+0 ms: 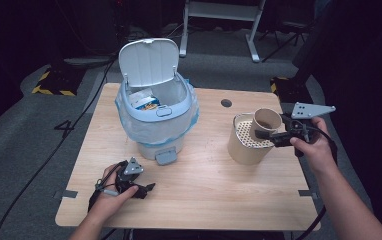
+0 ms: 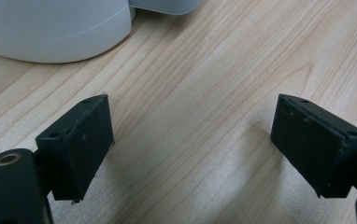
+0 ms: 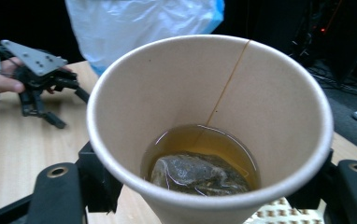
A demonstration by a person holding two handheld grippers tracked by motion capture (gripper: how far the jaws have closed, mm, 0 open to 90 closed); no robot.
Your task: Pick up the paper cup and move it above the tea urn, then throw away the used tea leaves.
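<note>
High view, right gripper (image 1: 268, 134): closed on a paper cup (image 1: 266, 121), held up over a round tan tub (image 1: 244, 146) with a holey top.
High view, cup: just above the tub's top, near the table's (image 1: 199, 185) right side, a little tipped.
High view, left gripper (image 1: 135, 187): rested low on the table near the front edge, in front of the white bin (image 1: 156, 117).
High view, bin: lid (image 1: 148, 61) stood up open, blue bag inside, some rubbish in it.
Left gripper view, left gripper (image 2: 190, 144): jaws wide apart, nothing between them, just bare wood below.
Left gripper view, bin (image 2: 55, 28): white bottom part seen at the top left, near the jaws.
Right gripper view, right gripper (image 3: 209, 186): jaws squeezed both sides of the cup (image 3: 209, 116).
Right gripper view, cup: brown tea at the bottom with a wet tea bag (image 3: 195, 175), its string running up the inside wall.
Right gripper view, left gripper (image 3: 41, 98): far off at the left, on the table, in a hand.
</note>
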